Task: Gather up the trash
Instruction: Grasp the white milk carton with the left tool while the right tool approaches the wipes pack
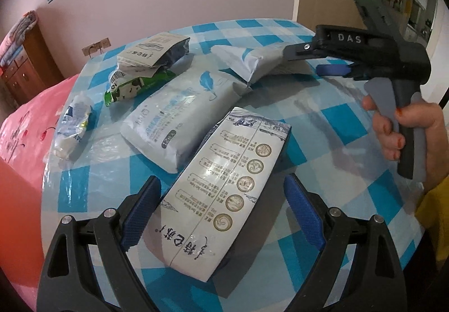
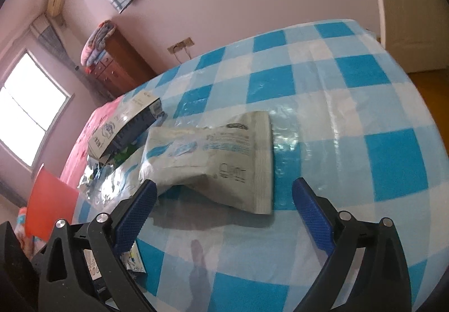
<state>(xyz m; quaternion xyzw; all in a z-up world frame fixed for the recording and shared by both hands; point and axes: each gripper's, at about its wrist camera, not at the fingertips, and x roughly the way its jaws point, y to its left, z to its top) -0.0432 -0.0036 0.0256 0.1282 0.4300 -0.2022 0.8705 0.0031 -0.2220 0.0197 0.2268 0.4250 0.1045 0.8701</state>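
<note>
Several empty packages lie on a blue-and-white checked table (image 1: 350,121). My left gripper (image 1: 221,205) is open, its blue pads on either side of a long white pouch with printed round icons (image 1: 224,188); the pads do not touch it. My right gripper (image 2: 224,208) is open just in front of a crumpled white-and-blue bag (image 2: 216,160). That bag (image 1: 258,62) and the right gripper (image 1: 308,57) also show in the left wrist view. A large white tissue pack (image 1: 174,115) lies behind the pouch.
A green-and-white wrapper (image 1: 132,87), a dark-sided pouch (image 1: 157,54) and a crumpled plastic wrapper (image 1: 73,127) lie at the table's left. A red object (image 2: 50,211) and a pink bed (image 1: 31,121) are beyond the left edge. A wooden cabinet (image 2: 118,59) stands by the wall.
</note>
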